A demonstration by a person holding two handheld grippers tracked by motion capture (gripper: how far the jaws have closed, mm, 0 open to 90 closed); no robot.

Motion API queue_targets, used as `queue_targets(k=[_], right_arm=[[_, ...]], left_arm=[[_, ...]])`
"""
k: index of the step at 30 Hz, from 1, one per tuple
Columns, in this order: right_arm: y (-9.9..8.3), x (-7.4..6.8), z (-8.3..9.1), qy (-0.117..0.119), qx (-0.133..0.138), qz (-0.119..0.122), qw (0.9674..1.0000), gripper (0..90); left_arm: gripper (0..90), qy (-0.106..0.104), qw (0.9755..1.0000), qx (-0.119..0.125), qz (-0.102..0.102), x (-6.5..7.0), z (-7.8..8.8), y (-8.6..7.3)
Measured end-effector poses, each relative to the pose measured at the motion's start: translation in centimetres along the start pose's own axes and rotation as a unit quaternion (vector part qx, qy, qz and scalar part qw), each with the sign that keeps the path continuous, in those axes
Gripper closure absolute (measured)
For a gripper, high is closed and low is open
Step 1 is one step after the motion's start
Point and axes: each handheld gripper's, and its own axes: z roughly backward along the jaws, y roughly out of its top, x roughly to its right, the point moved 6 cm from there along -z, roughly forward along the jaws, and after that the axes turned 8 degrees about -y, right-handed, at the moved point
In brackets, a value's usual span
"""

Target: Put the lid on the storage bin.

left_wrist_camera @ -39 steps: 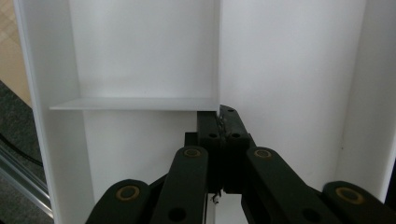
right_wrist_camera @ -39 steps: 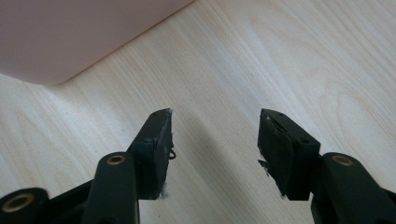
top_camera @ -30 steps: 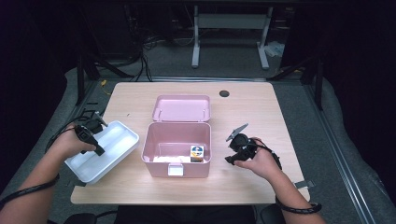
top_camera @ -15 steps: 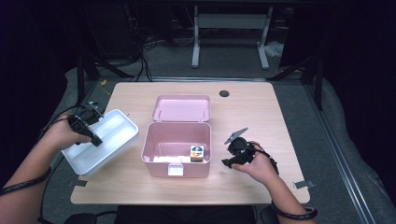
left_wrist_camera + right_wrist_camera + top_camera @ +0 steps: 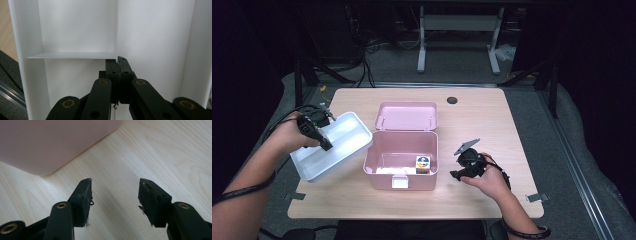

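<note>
As the left hand-held gripper (image 5: 326, 145) is clamped on the inner divider of the white tray (image 5: 343, 129), the open pink box (image 5: 402, 167) lies at its 3 o'clock, long axis parallel; the right hand-held gripper (image 5: 455, 174) waits wide and empty.

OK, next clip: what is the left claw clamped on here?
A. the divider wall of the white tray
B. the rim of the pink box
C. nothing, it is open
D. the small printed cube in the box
A: in the left gripper view the left claw is pinched shut on the thin divider inside the white tray, which sits tilted beside the pink box in the high view.
</note>
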Motion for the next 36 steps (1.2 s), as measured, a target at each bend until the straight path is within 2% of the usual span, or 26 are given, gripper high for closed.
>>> queue_targets(k=[2,7,8,9,11,16,17,18,20,25,28,30,32,35,36], right_arm=[[0.0,0.1,0.0,-0.004,0.011,-0.003,0.9999,44.3],[-0.3,0.2,0.1,-0.006,0.012,-0.005,0.9999,44.4],[-0.4,0.2,0.2,-0.002,0.005,-0.006,1.0,44.3],[-0.4,0.2,0.1,-0.002,0.015,-0.01,0.9998,44.3],[-0.5,0.3,0.0,-0.004,0.014,-0.012,0.9998,44.4],[-0.8,0.5,0.0,-0.009,0.013,-0.014,0.9998,44.4],[-0.8,0.5,0.1,-0.007,0.006,-0.01,0.9999,44.4],[-0.8,0.4,0.1,-0.007,0.015,-0.015,0.9998,44.4],[-0.9,0.5,0.1,-0.01,0.015,-0.015,0.9997,44.4],[-1.5,0.6,0.5,-0.015,0.015,-0.021,0.9995,44.5],[-2.0,0.8,0.7,-0.018,0.015,-0.029,0.9993,44.6],[-2.4,1.0,1.0,-0.021,0.007,-0.031,0.9993,44.7],[-2.8,1.1,1.0,-0.025,0.012,-0.038,0.9989,44.7],[-3.3,1.2,1.2,-0.029,0.011,-0.046,0.9985,44.7],[-3.5,1.2,1.3,-0.029,0.009,-0.048,0.9984,44.7]], left_arm=[[89.5,-0.004,0.9999,0.0,-0.011,0.5,-0.3,1.0],[89.5,-0.008,0.999,-0.009,-0.042,1.7,-0.8,3.4],[89.5,-0.007,0.9988,-0.01,-0.047,2.0,-0.9,3.8],[89.5,-0.008,0.9986,-0.01,-0.051,2.1,-0.9,4.2],[89.5,-0.008,0.9981,-0.011,-0.06,2.6,-1.1,5.0],[89.5,-0.012,0.9962,-0.015,-0.085,3.6,-1.8,6.8],[89.5,-0.013,0.9954,-0.019,-0.093,3.9,-1.9,7.3],[89.6,-0.013,0.9951,-0.02,-0.096,4.1,-2.0,7.6],[89.5,-0.015,0.9938,-0.023,-0.108,4.6,-2.2,8.4],[89.5,-0.017,0.9881,-0.038,-0.148,6.0,-2.7,10.6],[89.6,-0.016,0.9849,-0.04,-0.168,6.8,-3.0,11.8],[89.6,-0.017,0.9818,-0.043,-0.184,7.5,-3.3,12.5],[89.5,-0.018,0.9784,-0.049,-0.2,8.1,-3.6,13.1],[89.6,-0.023,0.9726,-0.053,-0.225,9.1,-4.2,14.1],[89.5,-0.023,0.9694,-0.054,-0.238,9.4,-4.3,14.3]])
